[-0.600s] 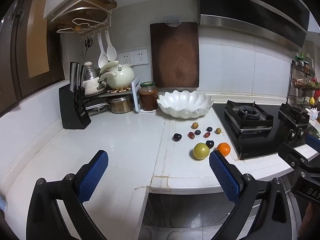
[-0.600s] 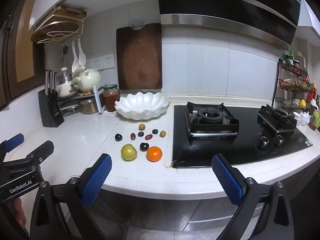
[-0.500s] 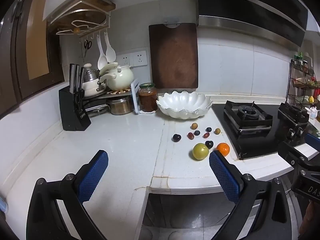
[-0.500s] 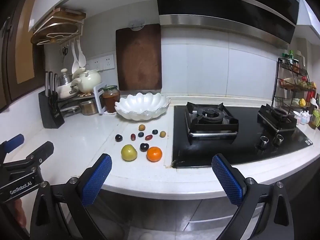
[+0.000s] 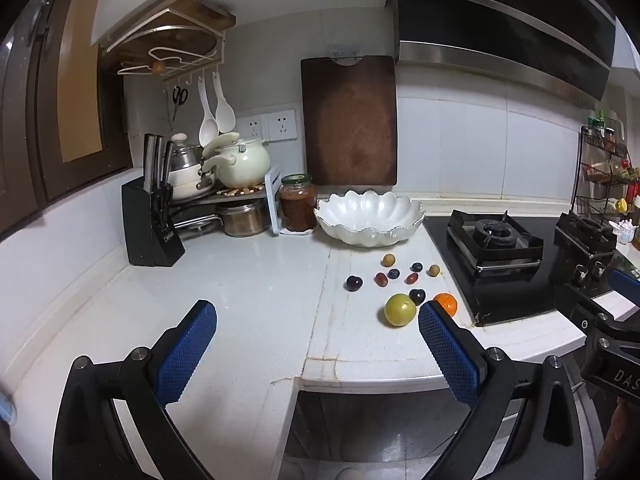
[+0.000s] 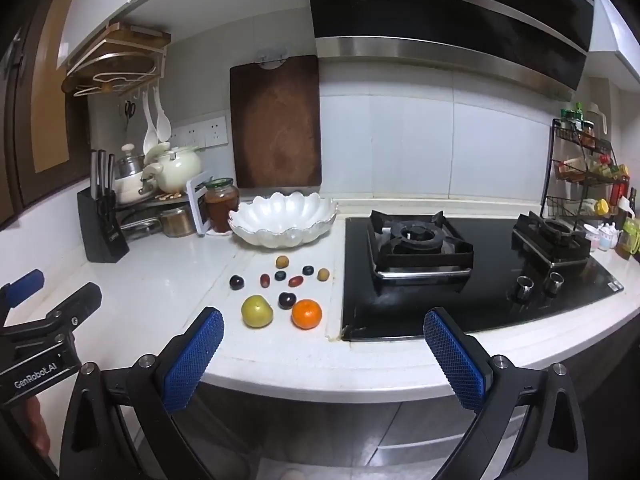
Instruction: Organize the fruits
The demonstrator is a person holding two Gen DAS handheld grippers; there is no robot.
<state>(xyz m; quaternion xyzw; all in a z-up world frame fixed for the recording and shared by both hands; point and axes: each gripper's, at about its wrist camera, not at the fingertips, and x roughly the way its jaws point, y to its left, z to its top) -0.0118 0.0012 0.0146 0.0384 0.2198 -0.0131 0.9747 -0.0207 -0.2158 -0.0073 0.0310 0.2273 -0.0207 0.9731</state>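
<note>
Several fruits lie loose on the white counter in front of an empty white scalloped bowl. Nearest are a yellow-green apple, an orange and a dark plum. Small grapes and berries lie behind them. My left gripper is open and empty, short of the fruit. My right gripper is open and empty at the counter's front edge.
A black gas hob lies right of the fruit. A knife block, pots and a jar stand at the back left. A cutting board hangs on the wall. A spice rack stands far right.
Both views have shifted only slightly. The grippers stay open and the fruits have not moved.
</note>
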